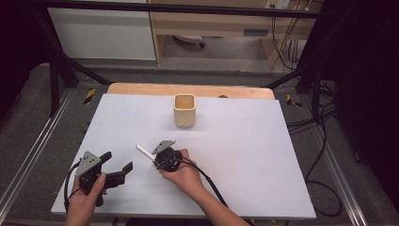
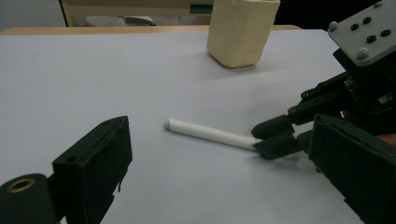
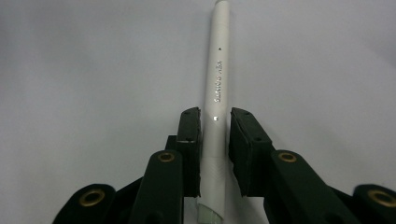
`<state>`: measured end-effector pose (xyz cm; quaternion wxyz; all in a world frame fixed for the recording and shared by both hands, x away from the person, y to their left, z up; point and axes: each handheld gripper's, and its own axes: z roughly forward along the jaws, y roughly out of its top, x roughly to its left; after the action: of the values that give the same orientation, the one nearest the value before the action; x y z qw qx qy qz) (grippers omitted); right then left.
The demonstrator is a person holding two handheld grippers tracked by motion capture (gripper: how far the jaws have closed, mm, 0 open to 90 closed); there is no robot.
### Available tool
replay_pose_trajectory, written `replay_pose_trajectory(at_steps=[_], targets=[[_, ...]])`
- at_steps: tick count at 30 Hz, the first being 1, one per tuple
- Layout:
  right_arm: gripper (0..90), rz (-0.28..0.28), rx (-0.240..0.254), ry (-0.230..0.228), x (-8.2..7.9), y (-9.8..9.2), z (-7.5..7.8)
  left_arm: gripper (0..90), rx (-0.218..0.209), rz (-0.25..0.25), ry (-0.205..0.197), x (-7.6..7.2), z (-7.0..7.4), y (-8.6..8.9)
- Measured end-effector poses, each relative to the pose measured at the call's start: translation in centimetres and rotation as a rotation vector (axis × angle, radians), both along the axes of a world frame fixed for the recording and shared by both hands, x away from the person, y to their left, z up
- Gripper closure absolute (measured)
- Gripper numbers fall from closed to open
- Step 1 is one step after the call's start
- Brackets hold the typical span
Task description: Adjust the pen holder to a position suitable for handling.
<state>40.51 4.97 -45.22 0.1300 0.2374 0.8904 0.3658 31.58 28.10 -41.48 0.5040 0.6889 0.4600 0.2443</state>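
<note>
Right gripper [image 3: 215, 154]: jaws clamp the pen's [image 3: 217, 88] near end.
Pen axis: runs toward frame's upper left.
Left gripper [image 1: 115, 170]: wide, empty.
Cup [image 1: 184, 110]: upper centre.

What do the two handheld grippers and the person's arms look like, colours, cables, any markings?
Both the left gripper and the right gripper are black, each topped by a grey three-cornered plate with dark screw heads. Their black fingers are blocky, on link arms with brass-coloured pivot rings. A black cable trails from each. The forearms are bare, with no sleeves in sight.
</note>
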Motion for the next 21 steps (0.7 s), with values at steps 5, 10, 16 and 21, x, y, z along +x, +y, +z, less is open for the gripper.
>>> replay_pose_trajectory(at_steps=[5, 10, 16, 21], targets=[[79.0, 0.003, 0.018, 0.041, 0.4, -0.1, 0.1, 6.6, 0.002, -0.004, 0.001, 0.4, 0.0, -0.4], [79.3, 0.016, 0.024, 0.056, 0.5, -0.4, 0.2, 6.6, 0.004, 0.010, 0.005, 0.4, -0.1, -0.1], [79.3, 0.033, 0.020, 0.022, -0.3, -1.8, 0.7, 6.7, -0.027, 0.027, 0.011, 0.6, -0.2, 0.4], [79.2, 0.023, 0.055, 0.004, -1.0, -4.1, 0.8, 6.9, -0.045, 0.027, 0.011, 0.6, -0.1, 0.4]])
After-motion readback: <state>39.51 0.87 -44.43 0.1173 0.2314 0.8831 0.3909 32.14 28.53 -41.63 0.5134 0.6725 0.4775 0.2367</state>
